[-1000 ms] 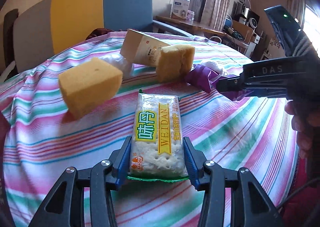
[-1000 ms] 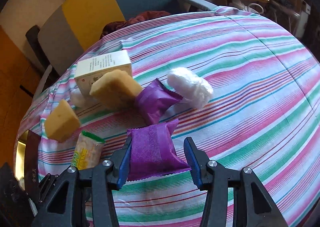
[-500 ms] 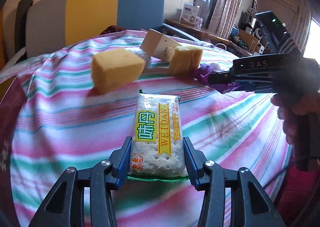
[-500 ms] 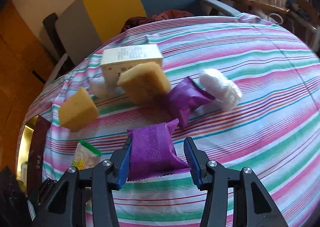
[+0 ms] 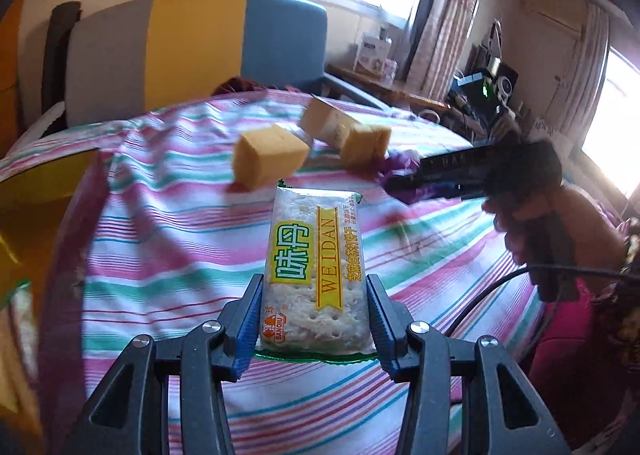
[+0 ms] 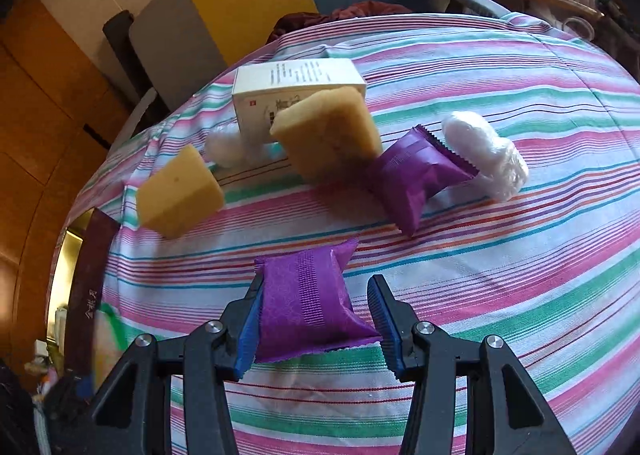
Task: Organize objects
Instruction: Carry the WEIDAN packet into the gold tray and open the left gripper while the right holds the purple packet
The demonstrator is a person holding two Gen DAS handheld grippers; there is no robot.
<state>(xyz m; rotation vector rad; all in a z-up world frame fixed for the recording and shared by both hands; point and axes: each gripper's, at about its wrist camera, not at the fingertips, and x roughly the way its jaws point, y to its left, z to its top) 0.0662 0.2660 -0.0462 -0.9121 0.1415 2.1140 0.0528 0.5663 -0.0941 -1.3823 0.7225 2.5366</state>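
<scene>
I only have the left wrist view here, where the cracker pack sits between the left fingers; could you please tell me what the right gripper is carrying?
Observer: The right gripper holds a purple packet, seam side up, above the striped tablecloth.
Operator: Thank you. Is there a second purple packet? I see only a purple scrap behind the right gripper's body.
Observer: Yes, another purple packet lies on the cloth, its near end leaning against the larger yellow sponge.
Operator: Is anything beyond that packet?
Observer: A white plastic-wrapped bundle lies touching its serrated far end; your view does not show it.
</scene>
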